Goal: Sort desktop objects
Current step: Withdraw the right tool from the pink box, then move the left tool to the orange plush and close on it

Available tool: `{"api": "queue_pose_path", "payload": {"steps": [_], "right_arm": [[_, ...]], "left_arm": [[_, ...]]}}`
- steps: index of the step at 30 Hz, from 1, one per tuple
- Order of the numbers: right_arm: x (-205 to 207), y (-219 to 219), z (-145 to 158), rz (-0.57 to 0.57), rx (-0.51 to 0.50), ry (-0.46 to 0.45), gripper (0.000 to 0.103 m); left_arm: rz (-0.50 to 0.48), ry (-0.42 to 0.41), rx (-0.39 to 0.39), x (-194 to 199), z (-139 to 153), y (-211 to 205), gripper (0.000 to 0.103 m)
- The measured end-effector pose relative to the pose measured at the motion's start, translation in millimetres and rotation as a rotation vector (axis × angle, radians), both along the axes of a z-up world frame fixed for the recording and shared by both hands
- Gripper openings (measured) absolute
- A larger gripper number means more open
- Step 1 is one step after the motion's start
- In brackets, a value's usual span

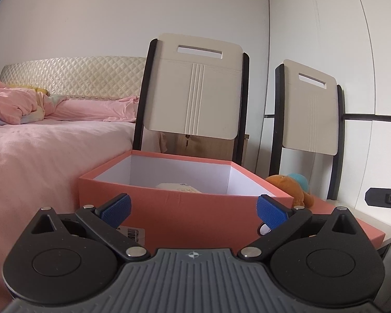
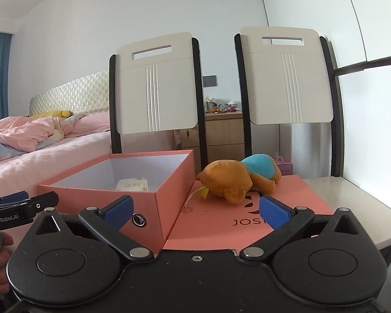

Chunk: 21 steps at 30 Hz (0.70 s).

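Observation:
An open salmon-pink box (image 1: 195, 208) (image 2: 133, 198) stands on the table with a white tissue pack (image 2: 133, 184) (image 1: 179, 187) inside. An orange and blue plush toy (image 2: 237, 176) (image 1: 294, 185) lies on the flat pink box lid (image 2: 237, 221) to the right of the box. My left gripper (image 1: 194, 210) is open and empty, just in front of the box's near wall. My right gripper (image 2: 195, 212) is open and empty, in front of the lid and the box's corner. The left gripper also shows at the left edge of the right wrist view (image 2: 20, 206).
Two folding chairs (image 2: 156, 88) (image 2: 286, 78) stand behind the table. A bed with pink bedding (image 1: 39, 140) lies to the left. A wooden nightstand (image 2: 223, 133) with small items is behind the chairs. The white table edge (image 2: 372, 214) runs at the right.

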State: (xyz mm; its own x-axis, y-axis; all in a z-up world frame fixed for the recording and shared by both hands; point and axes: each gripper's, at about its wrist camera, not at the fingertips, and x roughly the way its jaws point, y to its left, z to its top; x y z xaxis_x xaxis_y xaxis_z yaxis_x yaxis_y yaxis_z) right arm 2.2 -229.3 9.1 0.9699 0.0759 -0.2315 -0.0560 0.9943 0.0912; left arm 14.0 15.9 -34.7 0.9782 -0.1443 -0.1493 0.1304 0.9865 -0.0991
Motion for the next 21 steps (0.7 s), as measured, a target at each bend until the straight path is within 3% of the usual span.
{"api": "queue_pose_path", "payload": {"steps": [13,21], "right_arm": [[-5,-3,1,0.016,0.023,-0.01,0.102],[-22,-22,4,0.009,0.044,-0.035,0.102]], "left_arm": [[-0.018,-0.013,-0.001,-1,-3,-4,0.103],[-0.097,-0.037,0.056,7,-3,-43,0.103]]}}
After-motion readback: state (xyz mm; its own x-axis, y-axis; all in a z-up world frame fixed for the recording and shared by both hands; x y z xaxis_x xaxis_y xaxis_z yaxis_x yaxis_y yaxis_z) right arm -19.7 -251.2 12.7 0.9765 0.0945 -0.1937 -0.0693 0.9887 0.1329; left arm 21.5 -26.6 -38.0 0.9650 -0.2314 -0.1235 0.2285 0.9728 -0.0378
